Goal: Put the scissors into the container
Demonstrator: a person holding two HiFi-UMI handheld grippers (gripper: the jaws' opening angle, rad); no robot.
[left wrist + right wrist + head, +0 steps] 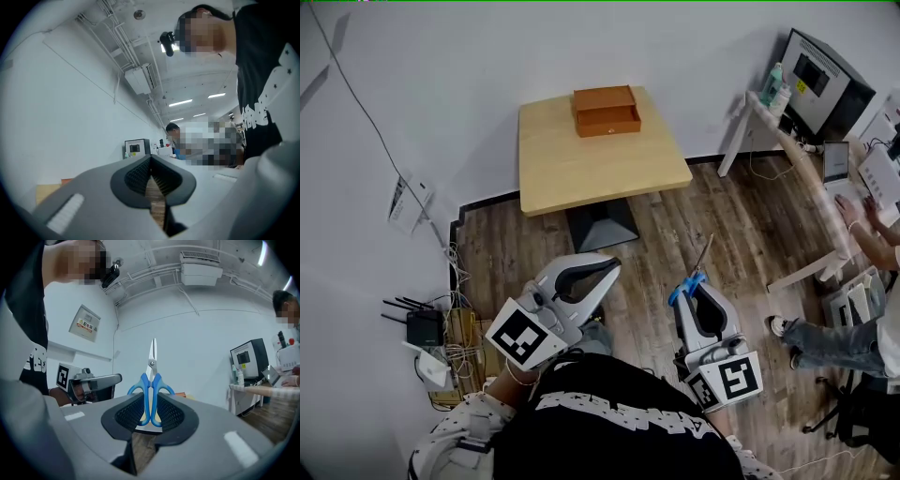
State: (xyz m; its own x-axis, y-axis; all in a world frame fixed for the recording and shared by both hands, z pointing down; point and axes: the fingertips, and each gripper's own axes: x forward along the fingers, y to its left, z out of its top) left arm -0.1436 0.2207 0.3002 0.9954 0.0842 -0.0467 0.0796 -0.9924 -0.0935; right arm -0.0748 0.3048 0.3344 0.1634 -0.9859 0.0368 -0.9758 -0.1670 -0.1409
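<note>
An orange-brown open container (607, 111) stands at the far edge of a small wooden table (581, 173). The scissors (701, 262) have blue handles, and their closed blades point up and away toward the table. My right gripper (688, 289) is shut on the handles and held low over the wood floor, well short of the table. In the right gripper view the scissors (151, 380) stand upright between the ribbed pads (126, 416). My left gripper (609, 270) hangs to the left at about the same height, with its jaws meeting at the tips (150, 161) and nothing in them.
The table stands on a dark pedestal base (600, 225). A router and tangled cables (427, 330) lie by the left wall. At the right are a white desk (787, 141) with a monitor (825, 80) and a seated person (853, 337).
</note>
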